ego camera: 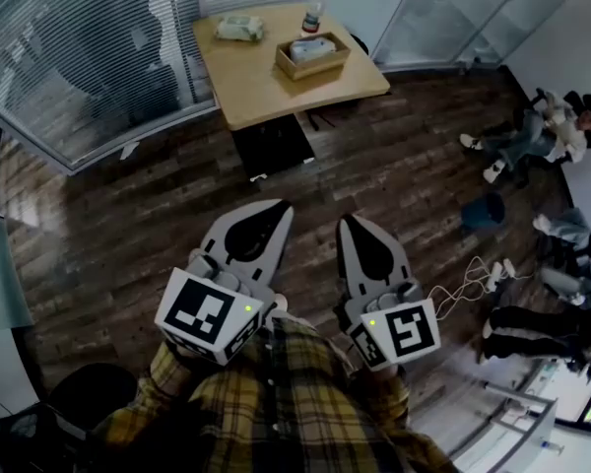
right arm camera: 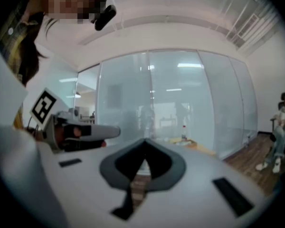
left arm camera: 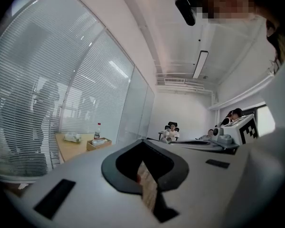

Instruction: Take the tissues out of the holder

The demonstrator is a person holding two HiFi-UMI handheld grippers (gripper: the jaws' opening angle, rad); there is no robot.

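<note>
A wooden tissue holder [ego camera: 313, 55] with white tissues [ego camera: 312, 45] in it stands on the small wooden table [ego camera: 266, 92] at the far end of the room. In the left gripper view the holder [left arm camera: 99, 143] is small and distant, left of the jaws. My left gripper [ego camera: 281, 205] and right gripper [ego camera: 350, 220] are held side by side close to my body, over the floor and well short of the table. Both are shut with nothing between the jaws. The left gripper [left arm camera: 143, 141] and right gripper [right arm camera: 145, 140] each show tips that meet.
A pack of wipes [ego camera: 239, 29] and a bottle [ego camera: 315, 10] share the table. Glass walls with blinds [ego camera: 79, 57] run along the left. Seated people [ego camera: 547, 126], a dark bin [ego camera: 483, 212] and a white cable [ego camera: 463, 284] lie to the right. A black chair [ego camera: 39, 422] sits near left.
</note>
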